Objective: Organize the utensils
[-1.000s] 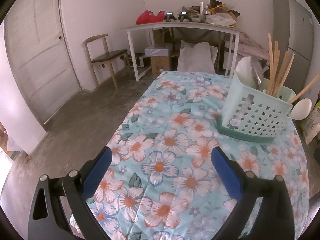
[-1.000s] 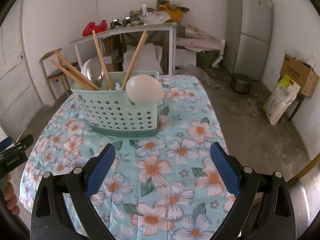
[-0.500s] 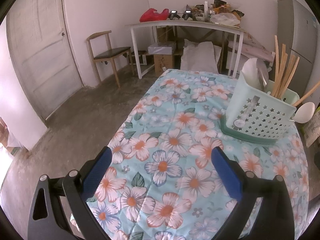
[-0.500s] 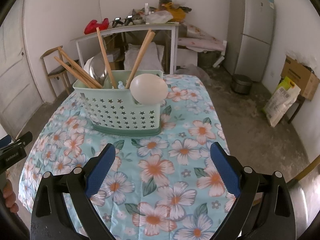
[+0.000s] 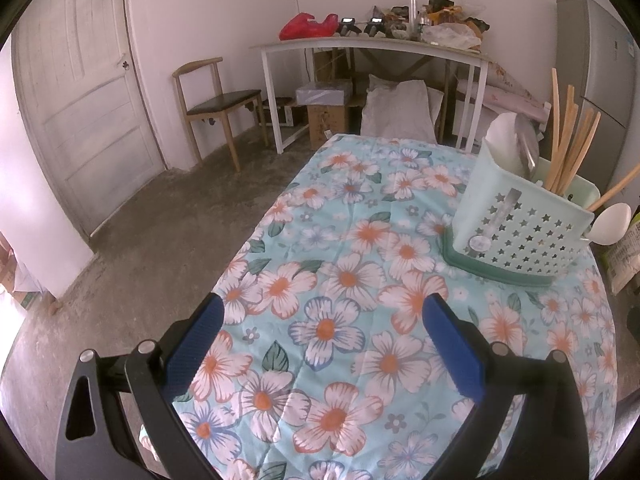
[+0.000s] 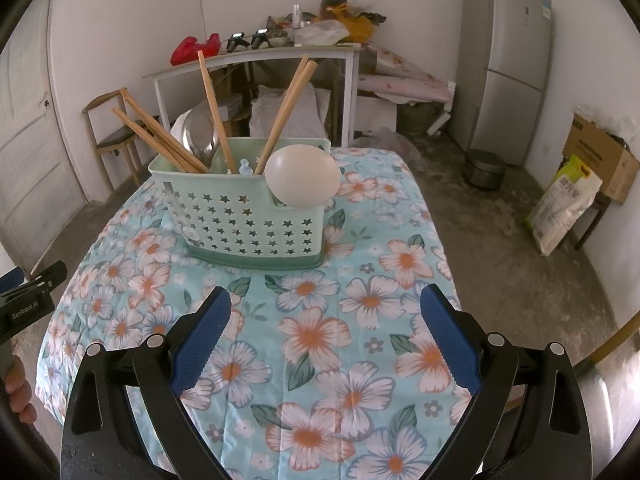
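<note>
While both of my grippers hang over the near end of the table [image 6: 416, 208], its floral cloth fills most of what I see. Using the mint caddy [image 6: 248, 216] as my landmark: it stands upright on the cloth, ahead of the right gripper [image 6: 326, 322] and well apart from it, and ahead and to the right of the left gripper [image 5: 324, 330], also well apart. Behind the caddy, across the floor, stand a white side desk [image 6: 256, 58] piled with clutter and, further right, a grey fridge [image 6: 508, 60]; a wooden chair [image 5: 216, 100] sits left of that desk.

Inside the caddy, wooden chopsticks [image 6: 214, 110] lean out at several angles, some tilted left, two tilted right. A metal ladle bowl [image 6: 200, 134] rises at its back left, and a white spoon [image 6: 302, 178] hangs over its front right corner.

Jaws on both grippers are spread wide, with nothing between the blue pads [image 6: 202, 340]. At the left edge of the right wrist view I see the left gripper's tip and a hand [image 6: 18, 388] below it.
</note>
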{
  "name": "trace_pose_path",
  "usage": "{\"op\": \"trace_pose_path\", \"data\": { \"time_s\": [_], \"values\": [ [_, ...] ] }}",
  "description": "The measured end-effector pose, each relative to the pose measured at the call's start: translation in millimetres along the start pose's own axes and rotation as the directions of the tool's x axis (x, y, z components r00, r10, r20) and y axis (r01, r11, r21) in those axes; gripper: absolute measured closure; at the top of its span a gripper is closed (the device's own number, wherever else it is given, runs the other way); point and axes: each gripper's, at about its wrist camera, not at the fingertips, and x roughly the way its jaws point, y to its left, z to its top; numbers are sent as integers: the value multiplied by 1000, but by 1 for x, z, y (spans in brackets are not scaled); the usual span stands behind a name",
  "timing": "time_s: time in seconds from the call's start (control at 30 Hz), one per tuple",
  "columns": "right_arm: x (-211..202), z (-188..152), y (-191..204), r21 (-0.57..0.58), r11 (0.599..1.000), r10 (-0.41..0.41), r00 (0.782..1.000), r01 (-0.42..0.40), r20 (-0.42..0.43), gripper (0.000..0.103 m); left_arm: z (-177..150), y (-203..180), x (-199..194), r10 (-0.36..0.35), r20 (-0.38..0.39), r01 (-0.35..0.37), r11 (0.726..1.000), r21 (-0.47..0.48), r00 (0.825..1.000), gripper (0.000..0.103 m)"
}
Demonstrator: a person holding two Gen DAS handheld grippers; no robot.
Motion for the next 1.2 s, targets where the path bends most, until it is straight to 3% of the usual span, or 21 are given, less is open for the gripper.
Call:
{"op": "trace_pose_path", "data": {
  "time_s": [1.2],
  "values": [
    [0, 0, 0, -1, 1000, 1, 1000, -1, 0, 12, -1, -1, 2, -2, -8, 2, 1000, -3, 1000, 6]
  ]
}}
